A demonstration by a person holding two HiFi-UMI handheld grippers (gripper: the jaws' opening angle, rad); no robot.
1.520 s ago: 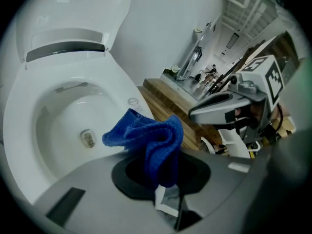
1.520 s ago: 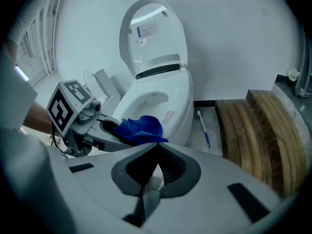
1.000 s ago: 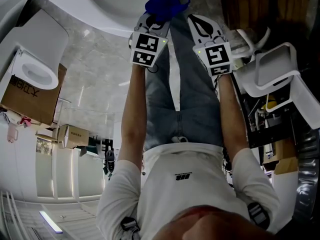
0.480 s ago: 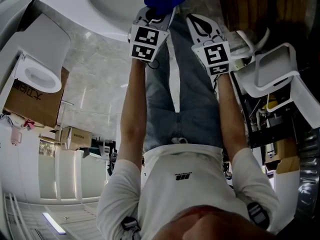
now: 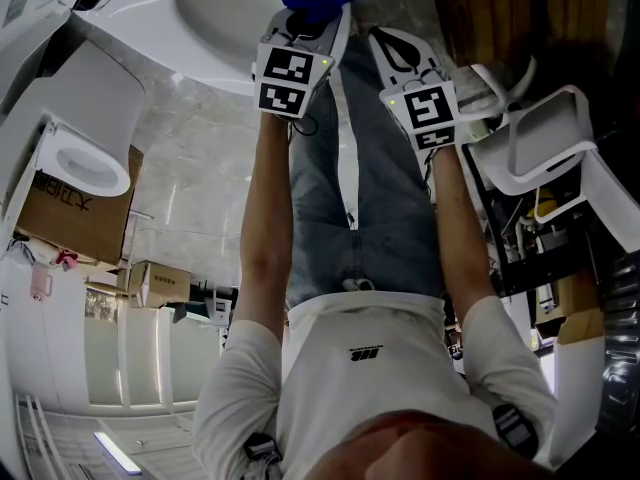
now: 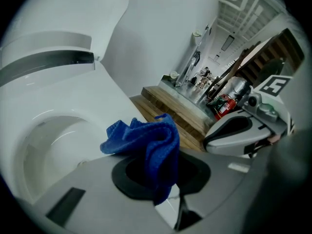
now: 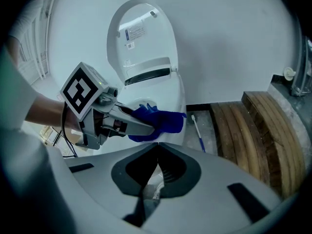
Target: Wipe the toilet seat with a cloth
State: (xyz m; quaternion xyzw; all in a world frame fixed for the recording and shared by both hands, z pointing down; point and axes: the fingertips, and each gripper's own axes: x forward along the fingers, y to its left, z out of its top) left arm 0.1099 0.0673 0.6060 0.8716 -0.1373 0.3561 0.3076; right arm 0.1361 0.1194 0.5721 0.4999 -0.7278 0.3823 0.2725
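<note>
Left gripper: clamped on cloth, seat just beyond, centre-left.
Right gripper: closed, empty, farther off.

A brown cardboard box sits at the far left on the grey marble floor, and a white plastic chair stands at the right. A slatted wooden platform lies on the right. Just left of it, a thin brush with a white head and blue handle lies on the floor.
</note>
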